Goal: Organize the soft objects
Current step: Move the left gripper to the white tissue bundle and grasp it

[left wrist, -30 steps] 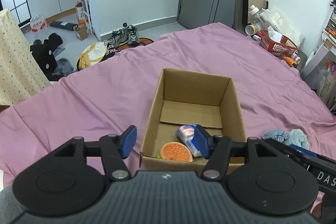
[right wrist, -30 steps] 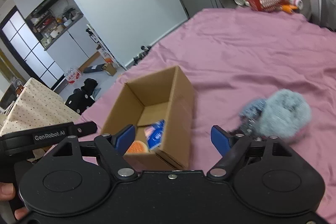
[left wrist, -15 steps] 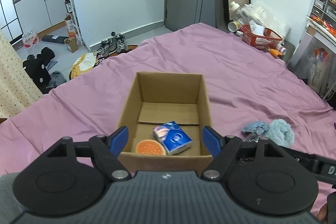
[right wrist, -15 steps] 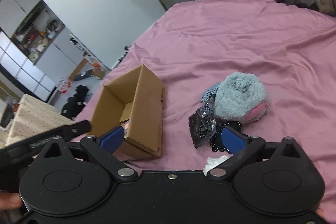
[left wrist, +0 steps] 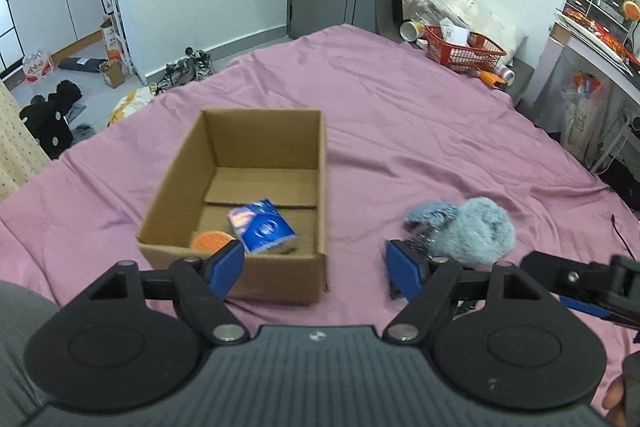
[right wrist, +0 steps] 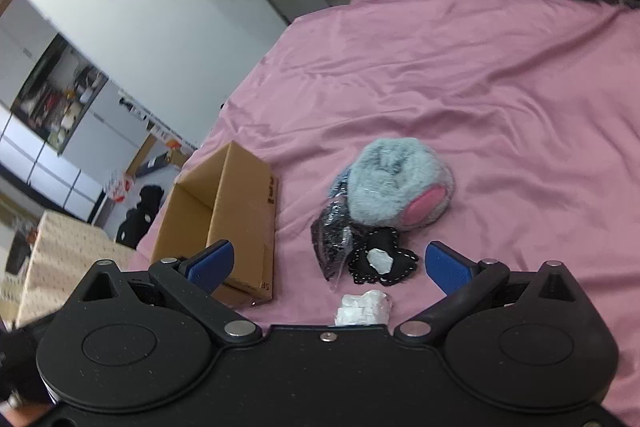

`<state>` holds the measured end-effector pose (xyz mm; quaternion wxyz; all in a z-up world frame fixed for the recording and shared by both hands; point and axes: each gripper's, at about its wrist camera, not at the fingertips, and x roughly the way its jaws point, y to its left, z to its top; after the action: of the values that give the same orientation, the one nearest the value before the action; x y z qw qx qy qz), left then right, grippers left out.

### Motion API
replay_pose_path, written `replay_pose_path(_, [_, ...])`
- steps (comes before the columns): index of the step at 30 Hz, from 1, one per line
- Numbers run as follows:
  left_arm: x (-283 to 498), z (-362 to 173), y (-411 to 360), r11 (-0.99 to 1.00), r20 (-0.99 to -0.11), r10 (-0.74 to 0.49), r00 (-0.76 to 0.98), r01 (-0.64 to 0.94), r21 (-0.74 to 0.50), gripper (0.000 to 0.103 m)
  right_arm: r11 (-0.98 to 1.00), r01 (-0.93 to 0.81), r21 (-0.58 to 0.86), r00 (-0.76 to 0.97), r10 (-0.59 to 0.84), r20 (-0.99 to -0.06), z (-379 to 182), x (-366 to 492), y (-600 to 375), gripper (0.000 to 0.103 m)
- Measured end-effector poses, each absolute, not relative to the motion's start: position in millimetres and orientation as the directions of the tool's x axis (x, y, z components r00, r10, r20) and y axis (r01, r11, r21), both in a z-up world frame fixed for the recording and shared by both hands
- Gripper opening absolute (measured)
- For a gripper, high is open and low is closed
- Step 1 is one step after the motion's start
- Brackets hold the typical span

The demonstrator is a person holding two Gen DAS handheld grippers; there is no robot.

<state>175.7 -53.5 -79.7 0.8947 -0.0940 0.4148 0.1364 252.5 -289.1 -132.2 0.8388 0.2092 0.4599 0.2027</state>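
Lying on the pink bedsheet [right wrist: 500, 75], a small heap of soft things waits to be boxed. In the right wrist view, at the centre, sits a grey-blue plush toy [right wrist: 394, 187] with a pink patch at its 4 o'clock side. Touching it at 7 o'clock is a crinkled black plastic bag [right wrist: 332, 243], and at 6 o'clock a flat black fabric piece [right wrist: 382, 263] with white stitching. A white crumpled wad [right wrist: 362, 307] lies nearest the camera. The plush's long axis seems to run from 10 o'clock to 4 o'clock, pink end toward 4.

The right gripper [right wrist: 326, 265] hovers just short of the heap, jaws spread wide and empty. The left gripper [left wrist: 314, 265] also has its jaws wide apart, holding nothing.

At 9 o'clock of the heap stands the open cardboard box [right wrist: 244, 195], its long axis pointing away from the viewer. Through the left wrist view, it already holds a blue tissue pack [left wrist: 262, 227] and an orange round sponge [left wrist: 210, 239].

Likely risks: the slippery bag may slide out of a pinch, or the jaws may catch the bedsheet along with the flat fabric piece. Gripping one item could drag the others touching it. The fluffy plush may compress and slip free.
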Motion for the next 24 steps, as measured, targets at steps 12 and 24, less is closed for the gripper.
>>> replay_pose_path(12, [173.7,-106.5,-95.8,0.942,-0.792,0.125,0.598,-0.322,-0.095,0.077,0.805,-0.092,0.587,0.475,0.553,-0.685,-153.0,250.6,-312.6,0.094])
replay_pose_path(24, [175.5,-142.3,-122.4,0.901,-0.832,0.125,0.54,-0.413,-0.133,0.072,0.741,-0.018,0.671,0.388,0.624,-0.678,-186.2,257.4,-323.7,0.06])
